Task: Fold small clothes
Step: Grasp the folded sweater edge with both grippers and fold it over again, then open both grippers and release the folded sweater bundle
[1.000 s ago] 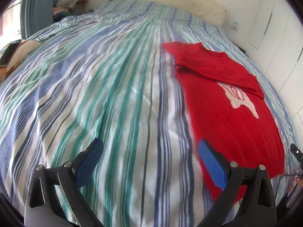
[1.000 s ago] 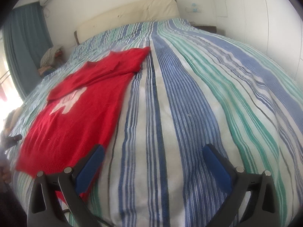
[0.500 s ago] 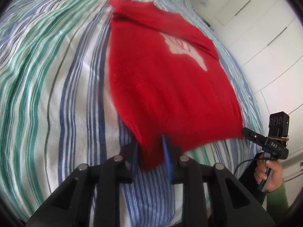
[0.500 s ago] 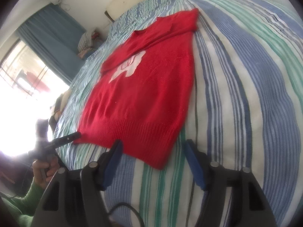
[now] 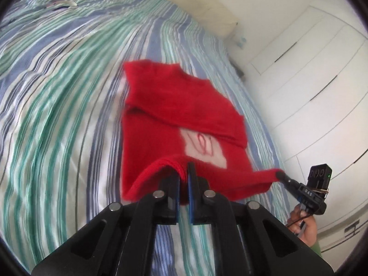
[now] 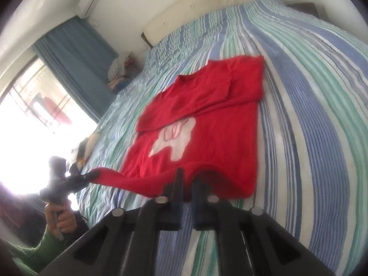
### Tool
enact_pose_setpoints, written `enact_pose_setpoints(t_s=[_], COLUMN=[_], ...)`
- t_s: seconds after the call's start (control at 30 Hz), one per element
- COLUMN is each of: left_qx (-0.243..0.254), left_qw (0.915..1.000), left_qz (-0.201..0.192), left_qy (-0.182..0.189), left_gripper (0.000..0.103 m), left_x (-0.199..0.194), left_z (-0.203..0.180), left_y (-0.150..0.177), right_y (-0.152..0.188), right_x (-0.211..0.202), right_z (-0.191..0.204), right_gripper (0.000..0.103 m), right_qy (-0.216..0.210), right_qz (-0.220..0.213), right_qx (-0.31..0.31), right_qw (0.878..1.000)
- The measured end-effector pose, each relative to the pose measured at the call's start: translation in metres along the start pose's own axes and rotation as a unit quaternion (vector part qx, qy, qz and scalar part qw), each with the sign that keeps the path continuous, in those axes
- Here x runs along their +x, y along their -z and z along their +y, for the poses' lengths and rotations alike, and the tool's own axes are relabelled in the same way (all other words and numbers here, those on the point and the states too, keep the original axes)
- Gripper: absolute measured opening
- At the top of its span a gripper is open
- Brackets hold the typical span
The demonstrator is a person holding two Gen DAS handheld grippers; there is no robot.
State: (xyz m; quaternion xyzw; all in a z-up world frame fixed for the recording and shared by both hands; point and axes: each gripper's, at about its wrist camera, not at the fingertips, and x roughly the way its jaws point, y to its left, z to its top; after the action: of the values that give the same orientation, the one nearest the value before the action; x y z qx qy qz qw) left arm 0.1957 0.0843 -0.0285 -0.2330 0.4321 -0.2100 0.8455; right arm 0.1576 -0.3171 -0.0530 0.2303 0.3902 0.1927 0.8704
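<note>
Left wrist view: left gripper [image 5: 183, 179] clamped on the hem of the red sweater [image 5: 161, 105], bottom edge lifted off the striped bedspread [image 5: 57, 92]. Right gripper [image 5: 279, 174] pinches the other hem corner, so the hem hangs stretched between the two. Upper part of the sweater lies flat mid-bed, sleeves folded across the chest above a white motif [image 5: 202, 147]. Wide bare bedspread on the left of this view; white wardrobe doors [image 5: 317, 73] beyond the bed edge on the right.

Right wrist view: right gripper [image 6: 186, 181] closed on the hem. Broad open bedspread [image 6: 310, 92] to the right. Headboard [image 6: 202, 7] at the far edge, blue curtain [image 6: 78, 59] and bright window to the left.
</note>
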Motion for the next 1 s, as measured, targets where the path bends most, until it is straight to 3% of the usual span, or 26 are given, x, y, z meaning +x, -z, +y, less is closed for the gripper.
enact_pose_setpoints(t_s=[0.2, 0.4, 0.43, 0.47, 0.5, 0.53, 0.57, 0.6, 0.63, 0.7, 0.8, 0.93, 1.0], left_qx=[-0.005, -0.014, -0.015, -0.019, -0.026, -0.035, -0.044, -0.052, -0.059, -0.067, -0.046, -0.005, 0.017], left_qw=[0.9988, 0.9952, 0.9937, 0.9915, 0.9887, 0.9868, 0.9863, 0.9859, 0.9857, 0.9864, 0.9864, 0.9854, 0.9845], left_qz=[-0.004, 0.019, 0.030, 0.039, 0.043, 0.036, 0.019, 0.001, -0.009, -0.014, -0.009, 0.013, 0.024], left_qy=[-0.048, -0.095, -0.107, -0.123, -0.141, -0.154, -0.158, -0.159, -0.158, -0.149, -0.158, -0.170, -0.173], left_gripper=[0.004, 0.007, 0.012, 0.023, 0.053, 0.068, 0.082, 0.084, 0.084, 0.085, 0.085, 0.088, 0.090], left_x=[0.084, 0.158, 0.168, 0.176, 0.182, 0.182, 0.176, 0.166, 0.157, 0.139, 0.113, 0.079, 0.064], left_z=[0.016, 0.036, 0.038, 0.042, 0.047, 0.052, 0.057, 0.061, 0.066, 0.075, 0.080, 0.073, 0.064], left_y=[-0.104, -0.163, -0.170, -0.176, -0.182, -0.186, -0.189, -0.190, -0.190, -0.184, -0.159, -0.096, -0.058], right_y=[-0.110, -0.193, -0.201, -0.207, -0.212, -0.215, -0.216, -0.216, -0.214, -0.211, -0.204, -0.175, -0.147], right_x=[0.072, 0.149, 0.161, 0.171, 0.178, 0.184, 0.189, 0.191, 0.189, 0.175, 0.152, 0.120, 0.106], right_z=[-0.030, -0.074, -0.081, -0.088, -0.095, -0.103, -0.111, -0.118, -0.123, -0.126, -0.114, -0.077, -0.057], right_gripper=[0.005, 0.005, 0.005, 0.005, 0.008, 0.011, 0.027, 0.054, 0.062, 0.063, 0.063, 0.064, 0.071], right_qy=[0.022, 0.036, 0.035, 0.045, 0.052, 0.052, 0.056, 0.068, 0.072, 0.063, 0.076, 0.083, 0.082], right_qz=[-0.036, -0.019, -0.017, -0.020, -0.028, -0.038, -0.041, -0.045, -0.054, -0.084, -0.095, -0.067, -0.045], right_qx=[0.020, 0.066, 0.074, 0.081, 0.090, 0.104, 0.120, 0.138, 0.152, 0.165, 0.127, 0.033, -0.010], right_qw=[0.999, 0.997, 0.996, 0.996, 0.994, 0.993, 0.990, 0.987, 0.984, 0.981, 0.984, 0.994, 0.996])
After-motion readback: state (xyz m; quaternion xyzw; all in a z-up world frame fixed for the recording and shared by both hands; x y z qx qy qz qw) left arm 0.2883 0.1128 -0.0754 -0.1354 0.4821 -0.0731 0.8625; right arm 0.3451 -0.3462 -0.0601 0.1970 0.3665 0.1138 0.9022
